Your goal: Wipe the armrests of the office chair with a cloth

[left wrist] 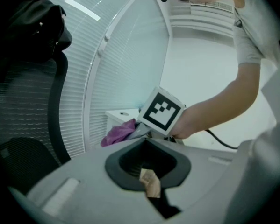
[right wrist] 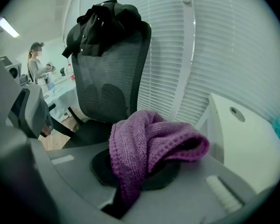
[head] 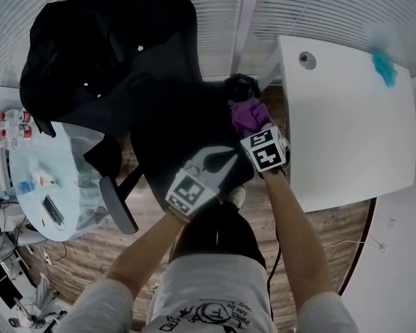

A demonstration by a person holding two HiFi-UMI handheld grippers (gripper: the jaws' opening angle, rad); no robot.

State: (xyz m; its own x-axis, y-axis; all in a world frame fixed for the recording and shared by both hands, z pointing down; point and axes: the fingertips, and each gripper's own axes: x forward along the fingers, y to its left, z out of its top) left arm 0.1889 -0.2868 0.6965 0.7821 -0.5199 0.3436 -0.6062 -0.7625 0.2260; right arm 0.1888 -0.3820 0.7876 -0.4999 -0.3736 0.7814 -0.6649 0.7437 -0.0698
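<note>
A black mesh office chair (head: 173, 116) stands below me, with a dark jacket (head: 89, 40) draped over its backrest. My right gripper (head: 253, 123) is shut on a bunched purple cloth (head: 249, 115), which sits by the chair's dark right armrest (head: 241, 87). In the right gripper view the cloth (right wrist: 149, 141) spills out of the closed jaws of the right gripper (right wrist: 132, 183), facing the backrest (right wrist: 107, 78). My left gripper (head: 225, 159) hovers over the seat, jaws together with nothing in them. The grey left armrest (head: 117, 203) sticks out to the left. The left gripper (left wrist: 151, 181) looks toward the cloth (left wrist: 118, 132).
A white desk (head: 346, 116) with a teal item (head: 385, 66) stands close on the right. At the left is a round table (head: 27, 207) holding small things. White blinds (head: 298, 5) run behind the chair. A person (right wrist: 37, 64) stands far back. The floor is wood.
</note>
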